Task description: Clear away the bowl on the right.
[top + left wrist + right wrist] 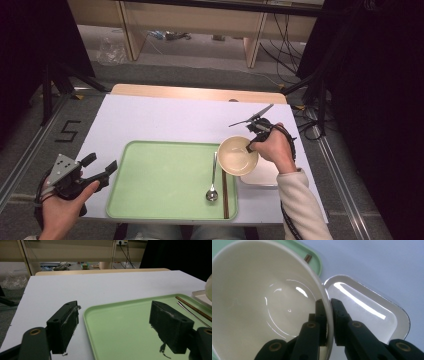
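The left claw (pixel 100 167) is held with jaws apart, empty, just left of the green tray (pixel 160 175). On the tray's right part a metal spoon (pixel 213 185) and brown chopsticks (pixel 225 195) are laid. At the tray's right edge the cream bowl (pixel 237 155) is clamped by its rim in the right claw (pixel 329 315), tilted above a white rectangular dish (pixel 372 312) beside the tray. The bowl is best levelled and kept firmly pinched, judging by the thin rim hold, lest it slip.
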`<state>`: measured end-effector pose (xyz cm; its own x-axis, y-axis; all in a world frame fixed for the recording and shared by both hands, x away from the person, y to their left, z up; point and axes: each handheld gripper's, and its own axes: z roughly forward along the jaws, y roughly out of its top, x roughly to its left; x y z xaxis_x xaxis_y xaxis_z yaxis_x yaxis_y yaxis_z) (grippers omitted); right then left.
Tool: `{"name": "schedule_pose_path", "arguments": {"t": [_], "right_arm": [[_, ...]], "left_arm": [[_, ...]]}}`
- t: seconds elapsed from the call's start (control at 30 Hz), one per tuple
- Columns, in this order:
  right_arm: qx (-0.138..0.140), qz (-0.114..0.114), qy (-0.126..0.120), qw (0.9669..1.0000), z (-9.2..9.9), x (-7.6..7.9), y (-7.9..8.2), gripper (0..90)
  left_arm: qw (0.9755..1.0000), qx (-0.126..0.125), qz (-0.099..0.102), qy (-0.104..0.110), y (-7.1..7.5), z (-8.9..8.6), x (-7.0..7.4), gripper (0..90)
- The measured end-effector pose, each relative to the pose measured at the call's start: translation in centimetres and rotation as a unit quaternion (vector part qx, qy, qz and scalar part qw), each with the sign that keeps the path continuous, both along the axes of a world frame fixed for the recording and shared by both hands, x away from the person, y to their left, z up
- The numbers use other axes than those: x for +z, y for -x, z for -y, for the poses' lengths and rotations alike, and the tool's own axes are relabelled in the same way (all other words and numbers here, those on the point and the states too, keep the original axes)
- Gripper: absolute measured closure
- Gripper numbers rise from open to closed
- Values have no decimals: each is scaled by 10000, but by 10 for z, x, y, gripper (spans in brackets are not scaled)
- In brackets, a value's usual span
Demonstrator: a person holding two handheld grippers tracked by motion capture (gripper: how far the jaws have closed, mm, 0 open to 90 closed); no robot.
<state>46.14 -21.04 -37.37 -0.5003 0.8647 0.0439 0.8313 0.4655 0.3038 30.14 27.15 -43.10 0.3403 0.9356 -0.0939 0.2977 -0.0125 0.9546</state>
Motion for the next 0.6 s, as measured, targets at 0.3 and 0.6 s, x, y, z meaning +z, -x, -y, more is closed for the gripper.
{"name": "schedule_pose_path", "arguments": {"t": [0.3, 0.6], "right_arm": [[-106, -76, -131, 9998, -3, 1, 1, 852], [-80, -50, -202, 9998, -9, 1, 1, 849]], "left_arm": [[10000, 3, -2, 2, 0, 0, 0, 229], [10000, -1, -6, 2, 0, 0, 0, 229]]}}
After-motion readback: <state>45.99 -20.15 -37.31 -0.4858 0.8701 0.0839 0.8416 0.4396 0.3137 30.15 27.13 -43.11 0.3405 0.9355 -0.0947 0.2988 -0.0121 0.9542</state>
